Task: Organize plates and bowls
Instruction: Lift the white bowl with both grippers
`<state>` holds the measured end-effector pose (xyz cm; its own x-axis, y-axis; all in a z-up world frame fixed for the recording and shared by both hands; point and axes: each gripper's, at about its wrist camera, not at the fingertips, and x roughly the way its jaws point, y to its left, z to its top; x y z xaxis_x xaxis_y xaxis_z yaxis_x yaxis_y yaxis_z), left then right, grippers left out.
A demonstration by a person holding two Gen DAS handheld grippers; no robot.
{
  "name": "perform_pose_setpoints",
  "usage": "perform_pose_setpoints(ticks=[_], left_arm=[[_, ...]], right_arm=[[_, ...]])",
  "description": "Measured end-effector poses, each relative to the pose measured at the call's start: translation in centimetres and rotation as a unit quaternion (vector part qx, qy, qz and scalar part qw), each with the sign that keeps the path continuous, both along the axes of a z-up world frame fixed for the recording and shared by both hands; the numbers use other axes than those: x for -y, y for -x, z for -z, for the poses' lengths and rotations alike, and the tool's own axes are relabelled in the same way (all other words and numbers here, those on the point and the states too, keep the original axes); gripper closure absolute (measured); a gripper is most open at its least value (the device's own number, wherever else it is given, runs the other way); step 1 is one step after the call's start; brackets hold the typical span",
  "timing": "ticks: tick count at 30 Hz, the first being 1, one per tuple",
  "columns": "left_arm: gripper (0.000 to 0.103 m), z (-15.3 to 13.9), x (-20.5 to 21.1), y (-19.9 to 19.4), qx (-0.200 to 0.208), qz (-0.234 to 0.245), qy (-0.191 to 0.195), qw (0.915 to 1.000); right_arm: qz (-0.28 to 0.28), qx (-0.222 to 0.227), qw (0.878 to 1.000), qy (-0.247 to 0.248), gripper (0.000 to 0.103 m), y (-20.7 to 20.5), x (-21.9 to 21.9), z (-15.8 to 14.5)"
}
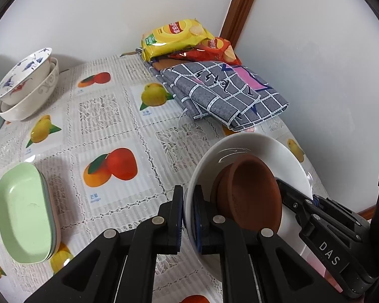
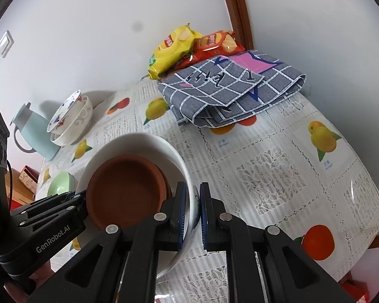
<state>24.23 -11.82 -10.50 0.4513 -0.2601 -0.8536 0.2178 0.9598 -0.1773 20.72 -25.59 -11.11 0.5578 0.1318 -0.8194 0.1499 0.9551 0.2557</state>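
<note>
White bowl [image 1: 270, 151] between both tongs [image 1: 188, 212] [image 2: 193, 210]

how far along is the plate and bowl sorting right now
Done: patterned bowls nested by the wall, green dishes stacked. In hand: left gripper and right gripper each clamp the white plate rim, brown saucers inside. Left: setting that stack down.

- Both views bright, even, diffuse light; colours clean.
- Soft shadows behind the stacked bowls [image 1: 25, 83] on the wall [image 1: 101, 17].
- Small glare streaks on the white bowl [image 1: 242, 151] and the tablecloth [image 2: 353, 184].
- Strong fisheye bending, black vignette at corners.
- Focus sharp mid-frame, slightly soft at edges.
</note>
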Motion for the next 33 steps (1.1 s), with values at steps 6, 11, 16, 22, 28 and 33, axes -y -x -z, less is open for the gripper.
perform_pose_setpoints(ticks=[6,11,16,22,28,33], left_arm=[[0.095,-0.6,-0.2,0.4,0.001,-0.007,0.004,1.0000],[0.095,-1.0,-0.5,0.8,0.003,-0.005,0.004,1.0000],[0.095,-1.4,-1.0,0.9,0.007,-0.006,0.005,0.9999],[0.095,-1.8,-1.8,0.8,0.009,-0.009,0.006,0.9999],[0.095,-2.2,-2.7,0.7,0.012,-0.007,0.002,0.9999],[0.095,-2.5,-3.6,0.7,0.013,-0.009,0.003,0.9999]], right_arm=[[-0.002,0.004,1.000,0.001,0.092,0.2,-0.2,-0.7],[0.000,0.009,1.000,0.003,0.092,0.5,-0.5,-1.3],[0.001,0.013,1.000,0.003,0.093,0.6,-1.0,-1.7],[0.001,0.018,1.000,0.005,0.093,0.5,-1.8,-2.1],[0.000,0.020,1.000,0.001,0.093,0.2,-2.6,-2.4],[-0.003,0.024,1.000,0.003,0.093,-0.1,-3.6,-2.7]])
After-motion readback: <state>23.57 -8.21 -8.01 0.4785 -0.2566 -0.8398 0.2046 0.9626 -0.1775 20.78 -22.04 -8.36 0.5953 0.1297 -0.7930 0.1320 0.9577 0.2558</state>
